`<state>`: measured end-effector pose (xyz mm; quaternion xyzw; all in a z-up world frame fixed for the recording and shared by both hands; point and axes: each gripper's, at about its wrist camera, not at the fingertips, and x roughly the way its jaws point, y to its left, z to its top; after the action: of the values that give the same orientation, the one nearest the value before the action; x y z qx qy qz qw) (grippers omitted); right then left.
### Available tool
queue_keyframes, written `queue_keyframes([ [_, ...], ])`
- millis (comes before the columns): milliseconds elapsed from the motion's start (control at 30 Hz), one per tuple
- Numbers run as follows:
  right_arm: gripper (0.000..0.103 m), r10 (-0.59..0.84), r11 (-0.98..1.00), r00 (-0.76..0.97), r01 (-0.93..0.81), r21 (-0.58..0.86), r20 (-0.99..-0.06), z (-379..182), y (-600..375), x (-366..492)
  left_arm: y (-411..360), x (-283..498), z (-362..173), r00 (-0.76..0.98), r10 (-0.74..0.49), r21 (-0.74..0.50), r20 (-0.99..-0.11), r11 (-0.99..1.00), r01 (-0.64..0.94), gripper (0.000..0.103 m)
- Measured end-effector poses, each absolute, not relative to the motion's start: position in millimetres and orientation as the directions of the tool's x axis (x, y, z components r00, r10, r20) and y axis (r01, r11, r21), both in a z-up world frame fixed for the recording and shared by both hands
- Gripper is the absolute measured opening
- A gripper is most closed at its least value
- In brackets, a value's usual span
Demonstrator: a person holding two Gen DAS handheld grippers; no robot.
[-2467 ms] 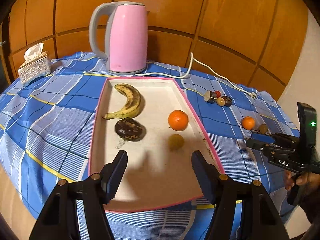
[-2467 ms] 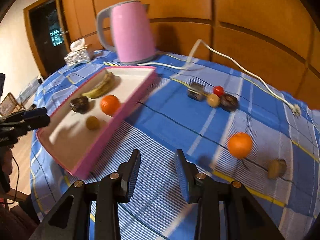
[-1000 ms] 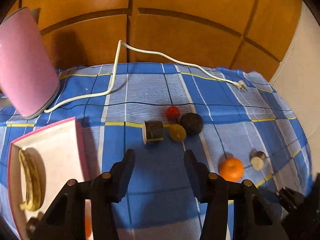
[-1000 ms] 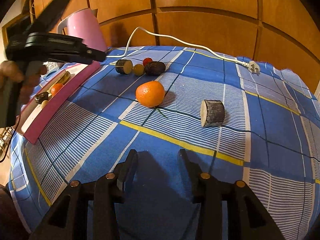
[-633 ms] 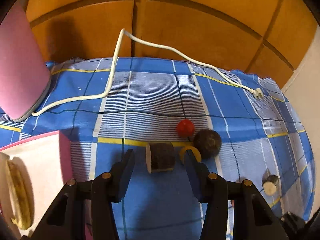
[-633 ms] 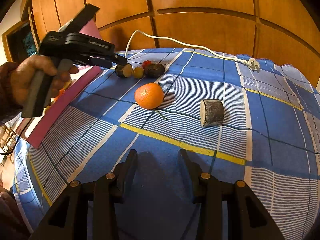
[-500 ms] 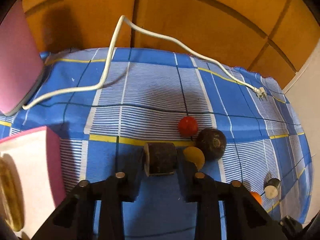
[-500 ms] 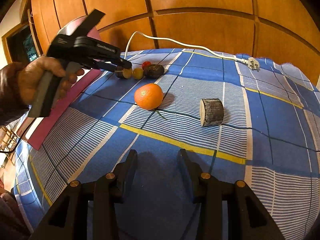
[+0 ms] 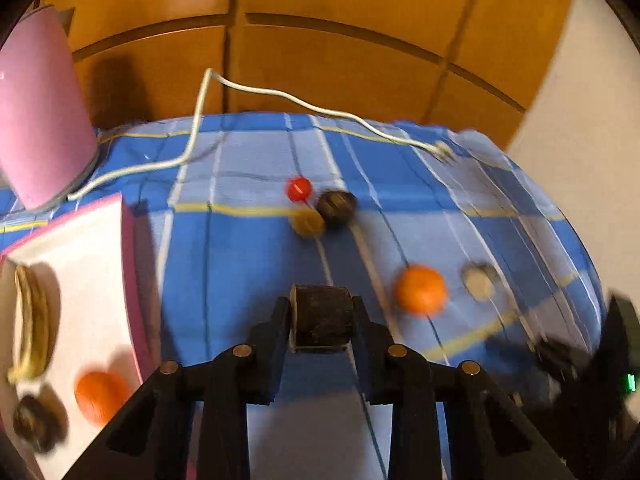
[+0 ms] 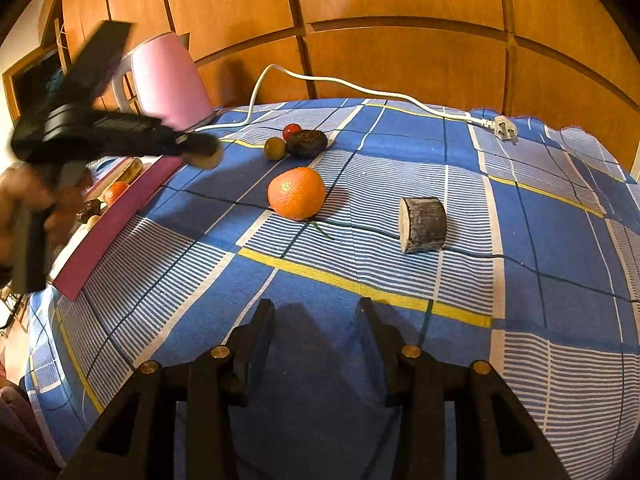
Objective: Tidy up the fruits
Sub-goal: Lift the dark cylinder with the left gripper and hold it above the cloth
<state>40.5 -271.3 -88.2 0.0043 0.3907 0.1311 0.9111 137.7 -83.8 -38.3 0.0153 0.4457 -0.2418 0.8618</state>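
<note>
The left tongs (image 9: 321,322) have just shut on the dark cut cylinder piece (image 9: 322,317), bark-skinned with a pale end face, that half a second ago lay on the surface beside the small fruits. It now sits clamped between both pads and, in the right wrist view, hangs clear of the cloth near the pink tray (image 9: 127,264). The left view is smeared with motion, and the tray has come back into its left side. My reading is that the pick is done and the carry toward the tray is under way; whether this piece counts as fruit I cannot tell.

The right tongs (image 10: 316,320) stand partly open and empty, low over the blue checked tablecloth (image 10: 520,320), as they did a second ago.

Counted on the surface outside the tray:
- 1 orange (image 10: 296,193)
- 1 second cut cylinder piece (image 10: 423,224), lying near the orange
- 1 small red fruit (image 10: 291,131)
- 1 small yellow-green fruit (image 10: 275,148)
- 1 dark brown round fruit (image 10: 307,143), touching or just beside the other 2 small ones

Counted in the tray, from the left view:
- 1 banana (image 9: 28,320)
- 1 orange (image 9: 102,398)
- 1 dark fruit (image 9: 34,428)

Any further piece there is cut off by the frame edge.

Also present: 1 pink kettle (image 10: 166,84) and 1 white power cord (image 10: 360,90), unplugged, its plug lying on the cloth.
</note>
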Motion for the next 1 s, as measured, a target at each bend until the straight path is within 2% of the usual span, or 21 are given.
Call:
queue_keyframes([
  [367,0.043,0.240,0.966,0.662,-0.235,0.108,-0.710,-88,-272,40,-84,26,-67,0.404,-0.481,-0.125,-0.778,0.749,0.651,0.030],
  [1000,0.043,0.184,0.973,0.648,-0.224,0.047,-0.739,-86,-264,44,-56,9,-79,0.453,-0.545,-0.150,-0.706,0.740,0.656,0.027],
])
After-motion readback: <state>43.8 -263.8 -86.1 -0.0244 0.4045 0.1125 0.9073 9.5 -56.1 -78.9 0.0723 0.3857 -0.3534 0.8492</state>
